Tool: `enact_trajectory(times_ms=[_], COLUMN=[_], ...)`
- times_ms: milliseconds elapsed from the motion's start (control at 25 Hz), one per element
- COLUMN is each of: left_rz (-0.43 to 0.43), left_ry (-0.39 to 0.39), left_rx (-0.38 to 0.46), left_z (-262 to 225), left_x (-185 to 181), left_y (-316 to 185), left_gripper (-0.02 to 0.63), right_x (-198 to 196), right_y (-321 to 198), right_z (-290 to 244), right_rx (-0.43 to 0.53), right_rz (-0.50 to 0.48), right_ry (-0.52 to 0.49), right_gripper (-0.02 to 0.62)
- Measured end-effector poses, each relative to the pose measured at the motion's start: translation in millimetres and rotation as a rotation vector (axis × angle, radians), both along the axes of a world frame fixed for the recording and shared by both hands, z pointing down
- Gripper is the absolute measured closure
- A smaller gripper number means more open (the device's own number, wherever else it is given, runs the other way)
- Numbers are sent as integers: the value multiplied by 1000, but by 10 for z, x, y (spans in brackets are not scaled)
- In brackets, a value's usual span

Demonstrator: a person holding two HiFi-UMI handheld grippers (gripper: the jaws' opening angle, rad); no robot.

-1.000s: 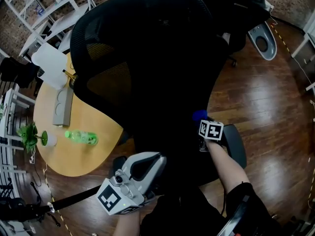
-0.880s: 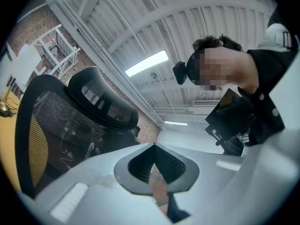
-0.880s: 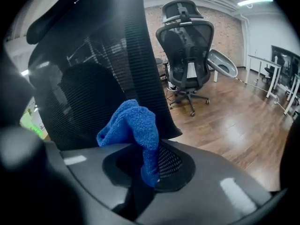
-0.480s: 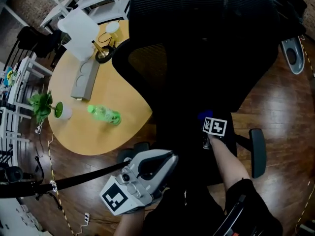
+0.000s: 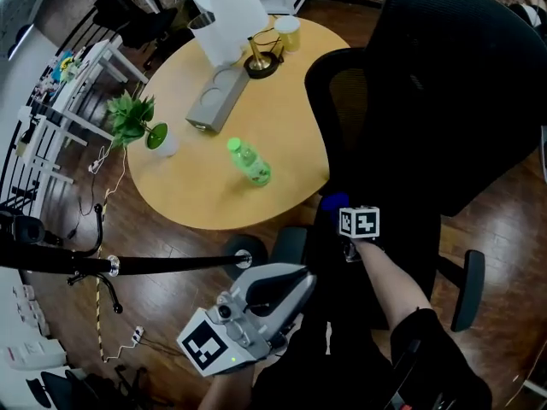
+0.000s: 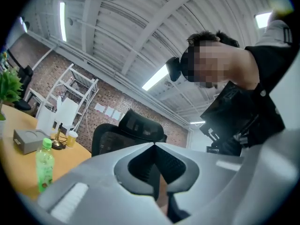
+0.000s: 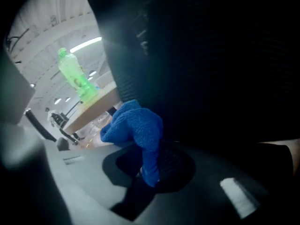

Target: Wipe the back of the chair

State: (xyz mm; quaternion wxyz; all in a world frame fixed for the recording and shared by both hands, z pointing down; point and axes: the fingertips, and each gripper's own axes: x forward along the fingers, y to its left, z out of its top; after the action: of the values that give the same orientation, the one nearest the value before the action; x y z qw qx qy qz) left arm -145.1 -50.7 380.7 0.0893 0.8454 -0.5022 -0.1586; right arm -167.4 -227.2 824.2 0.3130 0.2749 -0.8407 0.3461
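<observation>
Right gripper [image 5: 342,214] clamped on the blue cloth [image 5: 329,202] — chair back [image 5: 444,101] just ahead; left gripper [image 5: 286,289] closed, empty, farther off.

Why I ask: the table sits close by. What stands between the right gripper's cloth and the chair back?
Nothing visible does. The right gripper is shut on the blue cloth, which bunches right up against the dark chair back. The table lies off to the side, not between them.
</observation>
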Motion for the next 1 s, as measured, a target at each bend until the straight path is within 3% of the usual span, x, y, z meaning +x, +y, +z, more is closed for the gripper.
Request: enact_trajectory(times_ms=[120, 240, 400, 560, 720, 1000], left_rz=[-32, -32, 33, 92, 165, 275], left_ry=[-8, -2, -19, -7, 2, -19], left_rx=[9, 36, 81, 144, 220, 308], left_z=[-8, -75, -370, -784, -951, -1073], left_x=[-58, -44, 158, 386, 614, 1049], left_y=[74, 101, 186, 367, 377, 237], left_gripper=[604, 604, 604, 604, 604, 604], right_x=[-368, -431, -70, 561, 1271, 2062], right_y=[115, 296, 824, 1250, 1377, 1517], right_z=[-445, -1167, -2713, -4162, -5005, -5345], right_rx=[58, 145, 298, 457, 668, 827], right_rz=[-91, -172, -293, -282, -197, -17], right_ry=[-158, -315, -576, -786, -866, -859], right_gripper=[541, 543, 542, 542, 543, 543])
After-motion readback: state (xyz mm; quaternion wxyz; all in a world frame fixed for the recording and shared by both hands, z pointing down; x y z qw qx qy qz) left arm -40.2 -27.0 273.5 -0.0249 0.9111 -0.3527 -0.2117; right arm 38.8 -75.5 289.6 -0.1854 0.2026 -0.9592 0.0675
